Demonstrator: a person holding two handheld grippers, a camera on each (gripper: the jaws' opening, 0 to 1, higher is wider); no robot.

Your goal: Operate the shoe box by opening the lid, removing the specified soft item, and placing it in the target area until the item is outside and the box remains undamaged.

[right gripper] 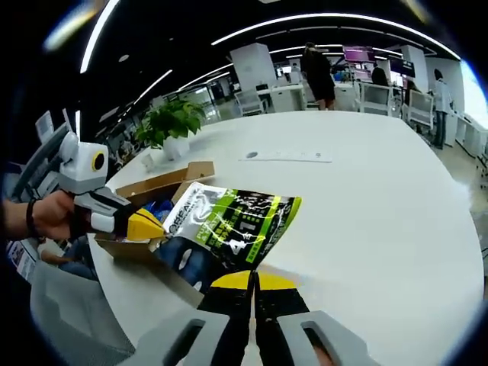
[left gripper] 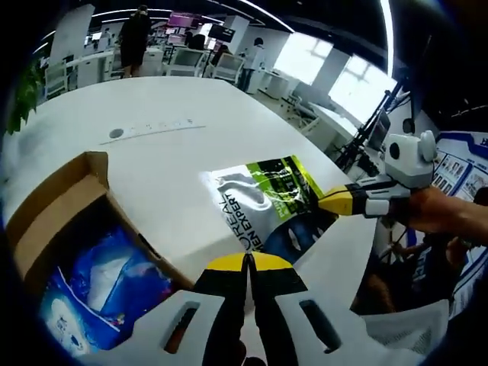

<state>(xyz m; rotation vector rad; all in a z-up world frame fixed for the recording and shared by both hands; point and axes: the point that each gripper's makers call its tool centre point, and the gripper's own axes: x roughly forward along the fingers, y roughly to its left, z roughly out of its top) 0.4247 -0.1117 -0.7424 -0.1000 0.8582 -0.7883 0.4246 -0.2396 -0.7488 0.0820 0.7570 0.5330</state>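
To the left of the left hand-held gripper (left gripper: 248,263), the shoe box (left gripper: 72,206) sits open on the white desk (left gripper: 168,164), its brown flaps folded outward so the inside is reachable; a blue packet (left gripper: 103,286) lies within it. The left hand-held gripper's yellow-tipped jaws are pressed together with nothing between them, and it rests low beside the box's near corner, probably parked out of the way while the other tool works.

Just ahead of that gripper and to its right, the soft pouch (left gripper: 267,202), green, white and dark blue with printed lettering, lies flat on the desk, already outside the box. The right hand-held gripper (left gripper: 335,202) reaches in from the right with a person's hand (left gripper: 438,210) behind it, its yellow tip touching the pouch's far edge, seemingly to set it down or slide it toward its target spot.

From the right gripper view, the pouch (right gripper: 229,229) lies directly beyond that tool's own closed jaws (right gripper: 252,280), their tips at its lower edge; whether they pinch it cannot be told. Beyond the desk stand a potted plant (right gripper: 171,122) and office furniture.
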